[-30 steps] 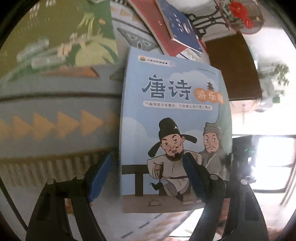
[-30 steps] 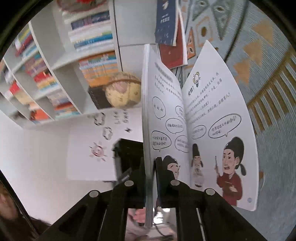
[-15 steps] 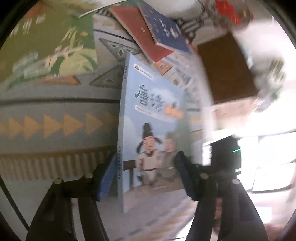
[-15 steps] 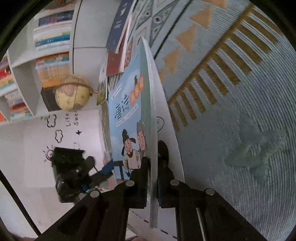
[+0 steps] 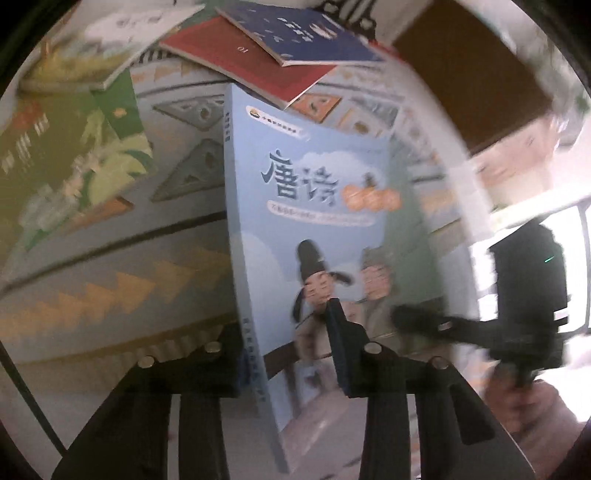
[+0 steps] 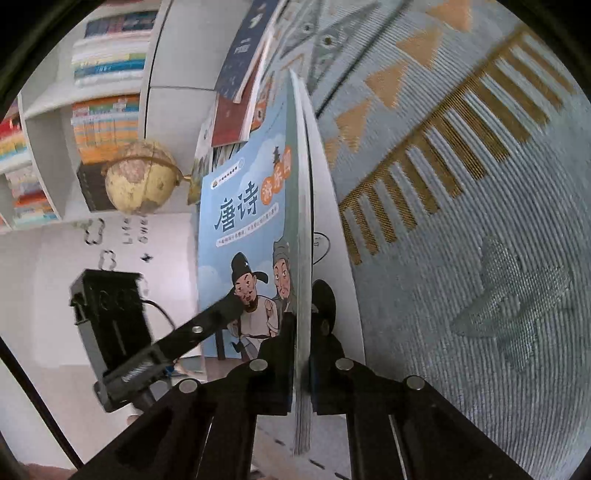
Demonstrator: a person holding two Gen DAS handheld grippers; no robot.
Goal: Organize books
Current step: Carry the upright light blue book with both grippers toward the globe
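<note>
A light-blue picture book (image 5: 317, 206) with two cartoon men on its cover stands on edge above the patterned rug (image 5: 110, 277). My right gripper (image 6: 303, 325) is shut on the lower edge of the light-blue book (image 6: 243, 229), clamping the cover and several pages. My left gripper (image 5: 284, 332) straddles the book near its spine, jaws closing. Its right pad (image 5: 334, 332) is at the cover, and the other finger sits behind the spine. I see no firm press. One left finger (image 6: 221, 314) lies across the cover. The right gripper (image 5: 410, 319) shows blurred at the book's far edge.
A red book (image 5: 251, 55) under a dark blue book (image 5: 303, 33) lies on the rug beyond. Green books (image 5: 66, 155) lie on the left. A globe (image 6: 140, 181) stands by a white bookshelf (image 6: 107, 122) full of books. A brown panel (image 5: 472, 74) is at upper right.
The left jaws have narrowed from wide apart to close around the book's spine side. The right gripper turned, so the open pages swung together and the cover now faces it.
</note>
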